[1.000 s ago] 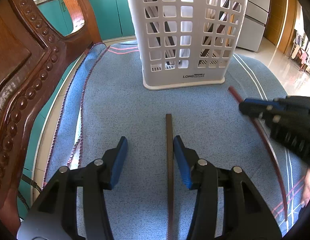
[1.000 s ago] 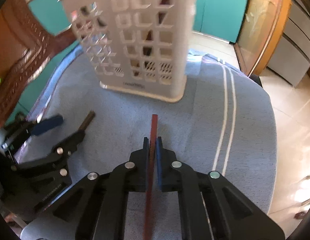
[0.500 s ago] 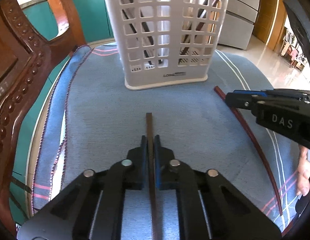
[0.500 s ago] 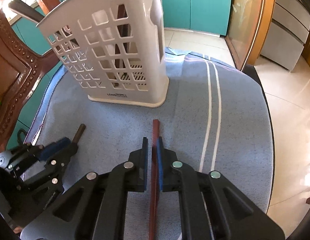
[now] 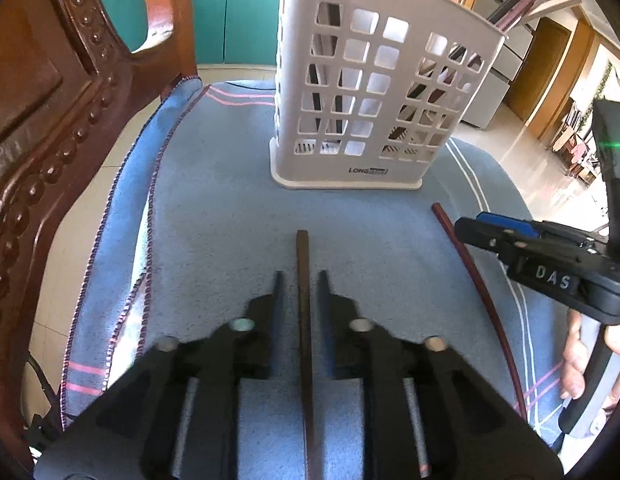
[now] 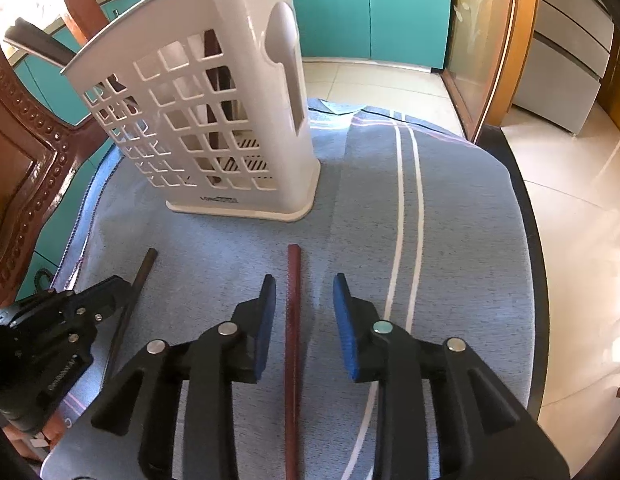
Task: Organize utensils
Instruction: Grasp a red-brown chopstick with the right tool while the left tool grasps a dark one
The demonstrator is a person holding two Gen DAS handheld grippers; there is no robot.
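Observation:
A dark brown chopstick (image 5: 303, 300) lies on the blue cloth (image 5: 214, 220), between the fingers of my open left gripper (image 5: 300, 280), which do not touch it. A red chopstick (image 6: 293, 320) lies between the fingers of my open right gripper (image 6: 304, 284). The white slotted utensil holder (image 5: 374, 100) stands upright beyond both, with several chopsticks inside. The red chopstick (image 5: 470, 276) and right gripper (image 5: 466, 230) also show in the left wrist view. The brown chopstick (image 6: 134, 296) and left gripper (image 6: 110, 292) show at the lower left of the right wrist view.
A carved wooden chair back (image 5: 42, 120) rises at the left edge of the cloth. Teal cabinets (image 6: 370, 8) and a tiled floor (image 6: 570, 184) lie beyond. The cloth (image 6: 450, 220) has white stripes on the right and drops off at its rounded edge.
Both grippers were shut on their chopsticks half a second ago and have now opened. Both chopsticks lie on the cloth between the fingers.

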